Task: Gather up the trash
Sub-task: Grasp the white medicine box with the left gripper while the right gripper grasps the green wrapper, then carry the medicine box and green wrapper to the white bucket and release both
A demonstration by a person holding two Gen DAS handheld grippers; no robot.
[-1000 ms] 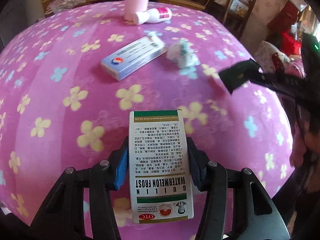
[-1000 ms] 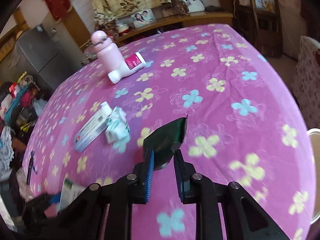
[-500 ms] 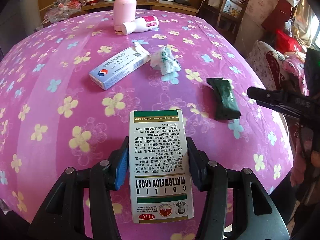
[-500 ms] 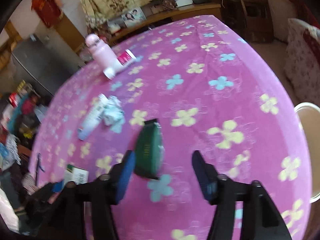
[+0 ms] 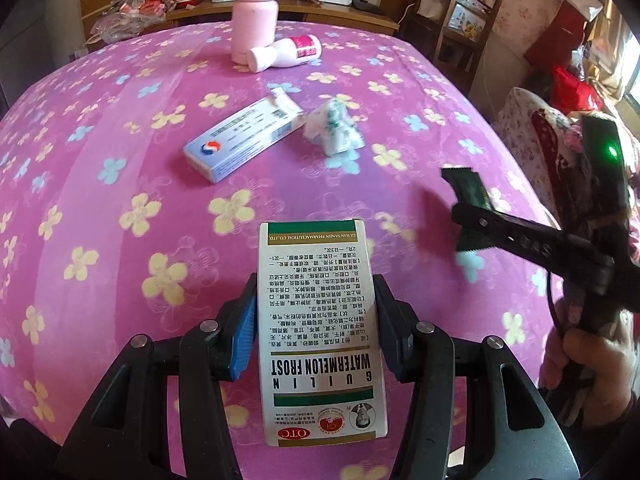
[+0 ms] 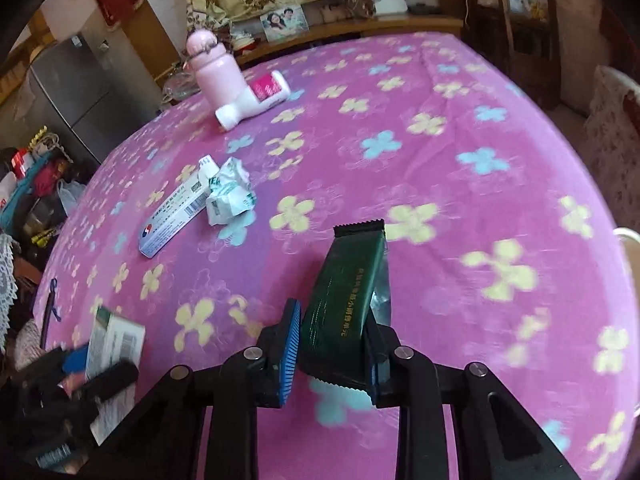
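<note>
My left gripper [image 5: 316, 316] is shut on a white and green medicine box [image 5: 320, 320], held above the pink flowered tablecloth [image 5: 120, 208]. My right gripper [image 6: 332, 344] is shut on a dark green wrapper [image 6: 348, 300] that sticks out forward between its blue pads; the left wrist view shows the same green wrapper [image 5: 470, 190] at the right, in the right gripper [image 5: 468, 220], with a hand below. Farther on the cloth lie a long blue and white box [image 5: 240, 140] and a crumpled white and green paper [image 5: 334, 132], touching each other.
A pink bottle [image 5: 256, 20] stands at the far side with a white bottle [image 5: 286, 54] lying against it. Beyond the table are a wooden shelf with photos [image 6: 284, 22], a chair [image 5: 460, 28], and a white rim [image 6: 628, 240] past the right table edge.
The right gripper let the green wrapper drop onto the cloth, opened wide around it, then shut on it again. The left gripper kept its hold on the medicine box.
</note>
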